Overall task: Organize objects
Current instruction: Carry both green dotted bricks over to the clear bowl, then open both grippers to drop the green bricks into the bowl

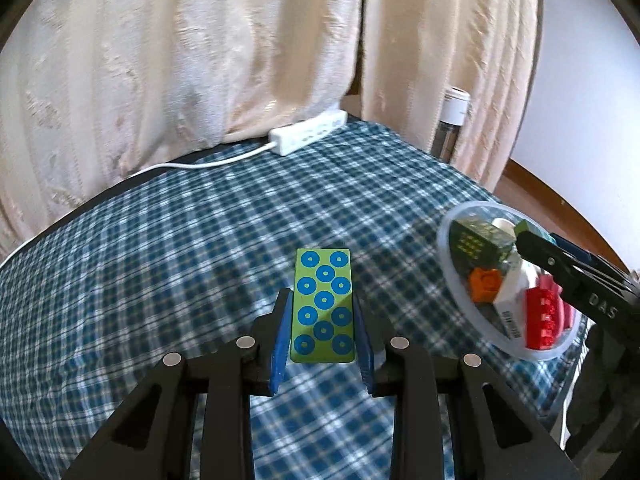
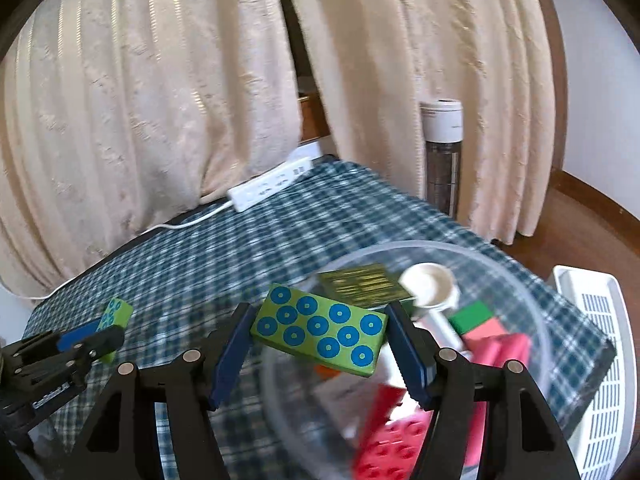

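The left hand-held gripper [image 1: 322,322] was clamped narrow on a green dotted block [image 1: 323,309] by its long sides, while the right hand-held gripper [image 2: 320,336] pinched its twin [image 2: 320,330] endwise above the clear bowl [image 2: 532,300] at about 4 o'clock, probably for dropping in.

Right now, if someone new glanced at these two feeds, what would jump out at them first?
Two matching green blocks with blue rings: the left tongs clamp one green block above the checked tablecloth, and the right tongs grip a second green block at the near rim of the clear bowl. That bowl is crowded with toys, among them red bricks and a white scoop.
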